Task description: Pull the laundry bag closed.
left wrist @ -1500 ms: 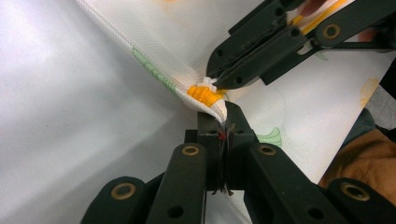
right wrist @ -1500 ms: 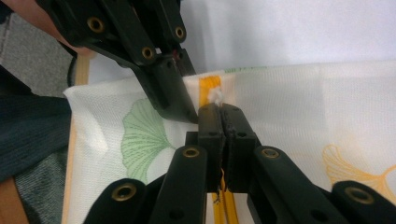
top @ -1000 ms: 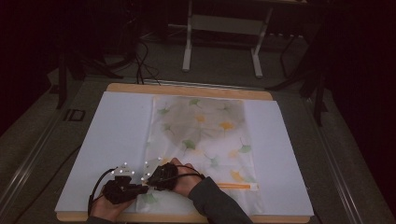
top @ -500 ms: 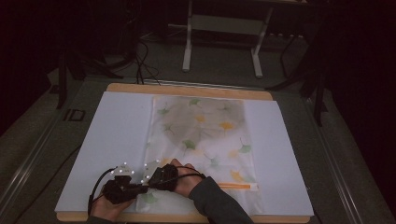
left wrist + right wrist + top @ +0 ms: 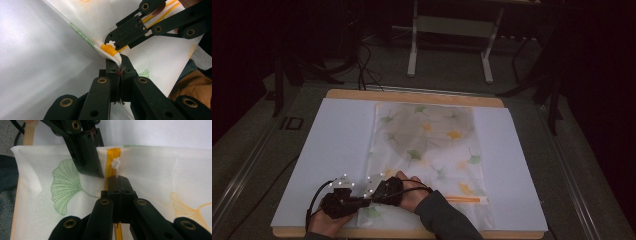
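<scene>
A white mesh bag [image 5: 432, 145] printed with green and yellow ginkgo leaves lies flat on the table, its yellow zipper [image 5: 467, 199] along the near edge. My left gripper [image 5: 361, 201] is shut on the bag's fabric edge [image 5: 117, 58] right beside the zipper's yellow end [image 5: 109, 49]. My right gripper [image 5: 372, 195] meets it nose to nose, shut on the small white zipper pull [image 5: 115, 163] on the yellow zipper [image 5: 111, 155]. In the left gripper view the right gripper [image 5: 113, 43] comes in from the upper right. In the right gripper view the left gripper [image 5: 96, 173] reaches down from the top.
The bag rests on a white sheet [image 5: 332, 145] that covers a wooden table [image 5: 412, 95]. Dark floor, cables and a metal stand's legs [image 5: 414, 55] lie beyond the far edge. Both forearms come in at the near left corner.
</scene>
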A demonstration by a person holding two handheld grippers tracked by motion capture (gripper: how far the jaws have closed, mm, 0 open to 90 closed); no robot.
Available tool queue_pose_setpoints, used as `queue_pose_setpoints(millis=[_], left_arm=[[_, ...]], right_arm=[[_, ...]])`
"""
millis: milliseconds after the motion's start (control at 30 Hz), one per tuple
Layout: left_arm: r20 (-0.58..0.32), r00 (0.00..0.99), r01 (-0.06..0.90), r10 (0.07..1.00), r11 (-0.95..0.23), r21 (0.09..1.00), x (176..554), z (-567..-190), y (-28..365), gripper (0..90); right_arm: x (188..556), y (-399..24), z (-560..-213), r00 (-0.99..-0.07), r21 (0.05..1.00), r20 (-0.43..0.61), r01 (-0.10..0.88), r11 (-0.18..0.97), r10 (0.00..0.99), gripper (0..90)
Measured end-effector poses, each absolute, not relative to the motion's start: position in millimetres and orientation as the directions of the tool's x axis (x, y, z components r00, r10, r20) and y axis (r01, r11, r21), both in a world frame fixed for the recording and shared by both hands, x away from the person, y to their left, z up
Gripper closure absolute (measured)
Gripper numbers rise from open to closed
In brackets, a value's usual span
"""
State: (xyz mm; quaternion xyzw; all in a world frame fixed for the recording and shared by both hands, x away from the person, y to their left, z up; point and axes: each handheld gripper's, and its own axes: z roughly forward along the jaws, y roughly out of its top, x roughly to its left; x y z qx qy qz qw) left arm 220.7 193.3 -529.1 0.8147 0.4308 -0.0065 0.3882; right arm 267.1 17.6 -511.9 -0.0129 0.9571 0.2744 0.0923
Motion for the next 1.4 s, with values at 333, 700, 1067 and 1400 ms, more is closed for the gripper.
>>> queue_pose_setpoints(millis=[333,700,1067,1400], left_arm=[[-0.340,0.632,0.702,0.697,-0.328,0.632,220.5,-528.4,194.6,88.1],[-0.287,0.648,0.677,0.705,-0.361,0.642,219.1,-527.1,193.0,88.0],[-0.176,0.705,0.609,0.687,-0.459,0.647,216.1,-526.6,187.9,88.2],[-0.097,0.735,0.562,0.671,-0.523,0.641,214.3,-526.1,185.2,88.3]], right_arm=[[268.2,15.9,-508.2,-0.986,0.554,-0.166,-0.070,0.829,0.028,84.7],[272.3,11.0,-505.3,-0.991,0.581,-0.132,-0.066,0.811,0.013,73.7],[278.8,13.9,-506.3,-0.993,0.584,-0.108,-0.102,0.805,-0.047,75.9],[280.3,16.5,-510.0,-0.992,0.584,-0.094,-0.127,0.802,-0.088,83.4]])
